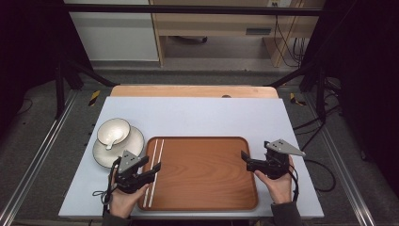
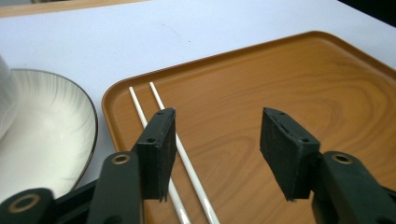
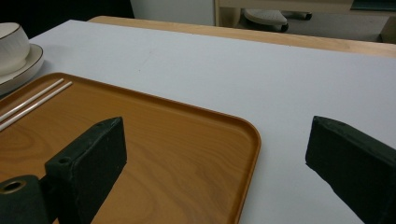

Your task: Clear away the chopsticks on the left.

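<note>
The two chopsticks [image 1: 155, 170] already lie side by side along the left edge of the tray [image 1: 207, 197], so judging by that, this part of the table setting looks done. The left claw [image 1: 151, 169] hangs just above them with its jaws apart and nothing between them, and the right claw [image 1: 245, 158] waits wide and empty over the tray's right edge. The bowl [image 1: 113, 131] on its plate [image 1: 103, 157], with a spoon in it, sits off the tray's left side and probably comes next.
</note>
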The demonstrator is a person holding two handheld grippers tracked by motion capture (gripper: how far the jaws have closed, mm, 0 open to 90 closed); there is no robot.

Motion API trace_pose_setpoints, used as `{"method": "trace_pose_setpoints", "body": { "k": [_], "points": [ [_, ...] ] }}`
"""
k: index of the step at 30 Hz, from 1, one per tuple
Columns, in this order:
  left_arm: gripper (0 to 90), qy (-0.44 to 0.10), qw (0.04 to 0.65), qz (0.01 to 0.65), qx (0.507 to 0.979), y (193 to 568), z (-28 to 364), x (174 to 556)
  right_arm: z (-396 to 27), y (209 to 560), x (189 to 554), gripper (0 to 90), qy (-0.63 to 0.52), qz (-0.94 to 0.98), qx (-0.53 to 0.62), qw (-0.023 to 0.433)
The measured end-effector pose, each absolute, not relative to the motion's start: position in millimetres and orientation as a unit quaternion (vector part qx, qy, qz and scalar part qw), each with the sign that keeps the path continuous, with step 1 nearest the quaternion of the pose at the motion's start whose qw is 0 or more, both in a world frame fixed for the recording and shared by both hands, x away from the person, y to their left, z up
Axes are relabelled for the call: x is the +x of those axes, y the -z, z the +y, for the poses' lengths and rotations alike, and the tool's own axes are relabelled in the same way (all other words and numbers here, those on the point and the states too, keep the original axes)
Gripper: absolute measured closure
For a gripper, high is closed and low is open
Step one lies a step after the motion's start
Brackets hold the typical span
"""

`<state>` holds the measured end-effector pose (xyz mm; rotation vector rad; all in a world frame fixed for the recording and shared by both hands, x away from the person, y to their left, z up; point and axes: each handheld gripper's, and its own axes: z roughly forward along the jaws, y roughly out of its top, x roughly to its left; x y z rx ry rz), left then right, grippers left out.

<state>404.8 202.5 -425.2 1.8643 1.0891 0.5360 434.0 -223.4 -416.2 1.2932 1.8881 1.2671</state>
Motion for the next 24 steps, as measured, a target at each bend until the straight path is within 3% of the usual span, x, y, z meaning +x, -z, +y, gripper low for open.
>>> {"method": "trace_pose_setpoints", "body": {
  "k": [13, 24],
  "points": [
    [28.1, -0.205, 0.451, 0.42, 0.761, 431.8, 243.9, 404.7, -227.7, 418.8, 435.3, 5.0, -0.462, 0.695, 0.486, 0.26],
    [23.6, -0.207, 0.45, 0.416, 0.762, 443.8, 269.7, 398.7, -229.2, 421.3, 436.0, 4.8, -0.458, 0.696, 0.49, 0.258]
  ]
}}
